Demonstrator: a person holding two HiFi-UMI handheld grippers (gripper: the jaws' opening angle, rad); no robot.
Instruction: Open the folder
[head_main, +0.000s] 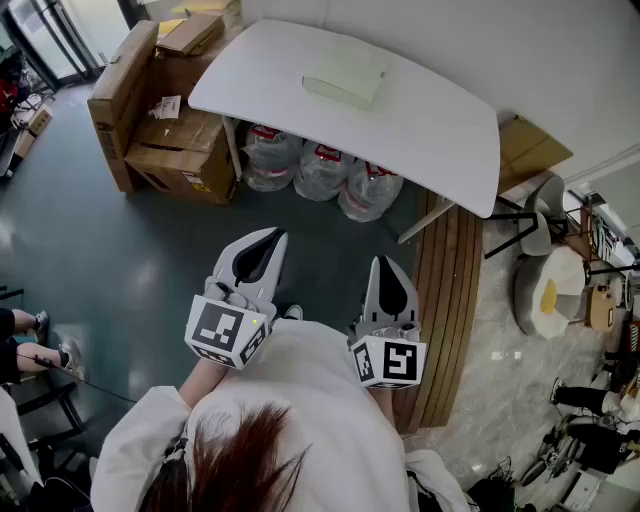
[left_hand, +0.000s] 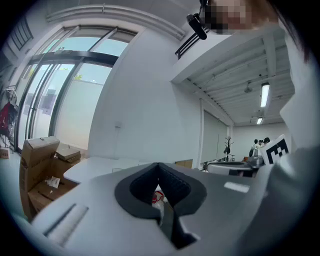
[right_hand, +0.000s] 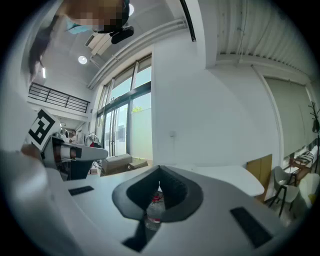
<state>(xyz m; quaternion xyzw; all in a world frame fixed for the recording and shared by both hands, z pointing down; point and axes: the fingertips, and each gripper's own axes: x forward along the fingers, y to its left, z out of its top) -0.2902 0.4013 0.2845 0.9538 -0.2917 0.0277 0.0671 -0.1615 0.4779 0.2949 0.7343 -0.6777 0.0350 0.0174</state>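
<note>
Entry: the folder (head_main: 345, 77) is lying flat and closed, a pale green rectangle on the white table (head_main: 440, 130), toward its far side and well apart from both grippers. Its long axis is running along the table's length, from upper left to lower right in the head view. We cannot tell which edge carries the spine.

We are holding both grippers close to the chest, side by side but not touching, both pointing level toward the table. The left gripper (head_main: 277, 235) is closed: its own view is showing the two jaw tips meeting with nothing clamped between them. The right gripper (head_main: 383, 261) is likewise closed and empty, tips together. White sleeves (head_main: 130, 450) are covering both arms.

The table is standing on a dark green floor (head_main: 90, 250). Under it we are seeing three clear water bottles (head_main: 322, 172) with red labels, packed side by side. Cardboard boxes (head_main: 165, 120) are stacked just left of the table. To the right, a strip of wooden boards (head_main: 450, 290) is meeting pale stone flooring (head_main: 510, 340), with a chair (head_main: 540, 215) near the table's corner. In the left gripper view, tall windows (left_hand: 65, 90) are filling the wall beyond the boxes.
</note>
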